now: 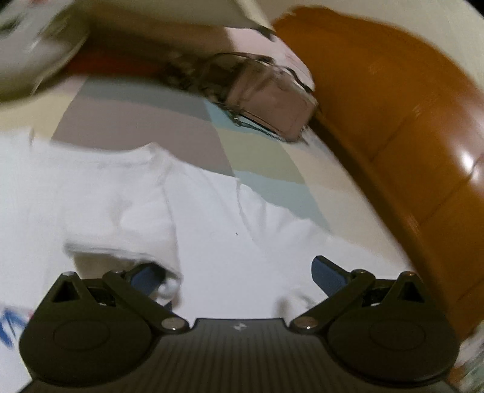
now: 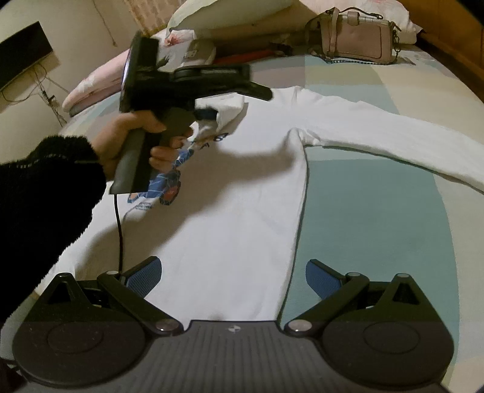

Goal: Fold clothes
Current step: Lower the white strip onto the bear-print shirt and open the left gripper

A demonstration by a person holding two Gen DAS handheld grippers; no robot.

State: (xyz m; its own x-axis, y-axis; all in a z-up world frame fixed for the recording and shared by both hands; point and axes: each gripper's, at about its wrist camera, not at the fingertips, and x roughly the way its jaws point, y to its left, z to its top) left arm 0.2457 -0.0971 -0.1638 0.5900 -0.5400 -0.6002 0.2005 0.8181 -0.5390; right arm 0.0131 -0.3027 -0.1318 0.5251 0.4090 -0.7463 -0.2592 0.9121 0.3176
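A white long-sleeved shirt [image 2: 242, 196] with a blue print lies flat on the striped bed sheet [image 2: 363, 211]. One sleeve [image 2: 393, 136] stretches out to the right. A hand in a black sleeve [image 2: 45, 187] holds my left gripper [image 2: 239, 104] above the chest print. Its jaws stand apart, and the other sleeve's cuff [image 2: 227, 105] drapes over one finger. In the blurred left wrist view the left gripper [image 1: 239, 276] is open over the shirt [image 1: 211, 217], with cloth bunched on its left finger [image 1: 148, 278]. My right gripper [image 2: 233, 278] hovers open over the shirt's hem.
A pink handbag [image 2: 357, 39] sits at the head of the bed, also in the left wrist view as a handbag [image 1: 266, 99]. An orange wooden bed frame [image 1: 408, 136] runs along the right. Pillows [image 2: 211, 12] and a pink cushion [image 2: 90, 87] lie beyond. A cable [image 2: 119, 217] hangs from the left gripper.
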